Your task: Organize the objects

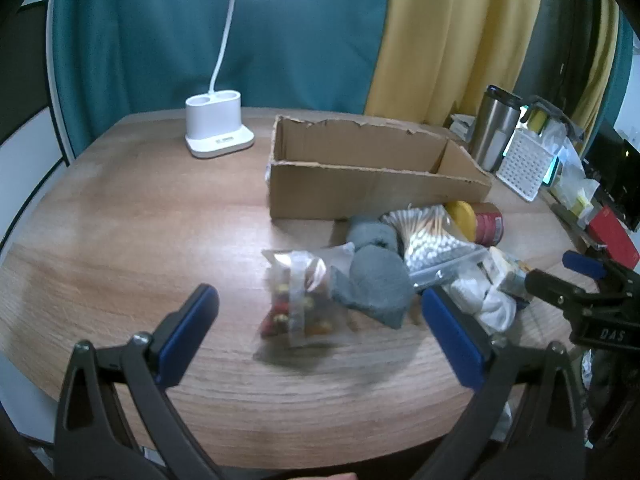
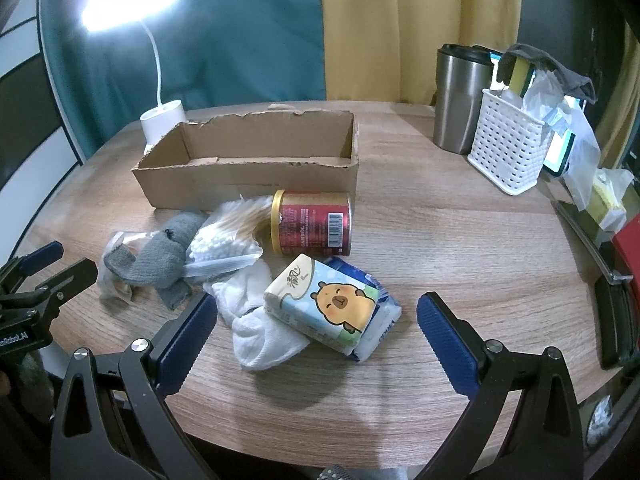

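Wood-grain table, teal and yellow curtains behind. One empty torn cardboard box; pile just in front: one red can on its side, barcode visible, text unreadable; one bag of cotton swabs; one grey sock; one white sock; two tissue packs, top one with a capybara cartoon. Left gripper and right gripper both spread wide, holding nothing.

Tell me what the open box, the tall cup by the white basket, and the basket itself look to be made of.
Open box: brown corrugated cardboard, matte, its top edges ragged and torn. Tall cup: apparently brushed stainless steel with a soft sheen, under a dark lid, probably plastic. Basket: glossy white moulded plastic, its walls a grid of holes.
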A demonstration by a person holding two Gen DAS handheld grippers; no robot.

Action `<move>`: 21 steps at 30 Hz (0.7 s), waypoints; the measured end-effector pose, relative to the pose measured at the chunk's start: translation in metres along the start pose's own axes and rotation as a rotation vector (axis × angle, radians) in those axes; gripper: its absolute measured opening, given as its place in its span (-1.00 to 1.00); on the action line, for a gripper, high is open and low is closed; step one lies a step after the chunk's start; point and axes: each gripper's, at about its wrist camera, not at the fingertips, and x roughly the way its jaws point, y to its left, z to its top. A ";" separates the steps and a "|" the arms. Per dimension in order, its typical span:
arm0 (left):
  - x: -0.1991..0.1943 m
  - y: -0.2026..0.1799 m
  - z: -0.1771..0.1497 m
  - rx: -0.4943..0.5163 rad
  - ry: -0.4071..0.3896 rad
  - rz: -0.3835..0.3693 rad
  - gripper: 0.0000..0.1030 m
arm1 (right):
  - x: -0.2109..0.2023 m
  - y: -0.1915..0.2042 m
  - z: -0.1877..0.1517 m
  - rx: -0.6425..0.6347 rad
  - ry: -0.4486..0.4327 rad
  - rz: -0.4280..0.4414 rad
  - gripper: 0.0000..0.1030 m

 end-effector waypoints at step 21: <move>0.003 0.001 0.000 0.004 0.012 -0.001 0.99 | 0.001 0.001 0.000 0.001 0.009 -0.002 0.97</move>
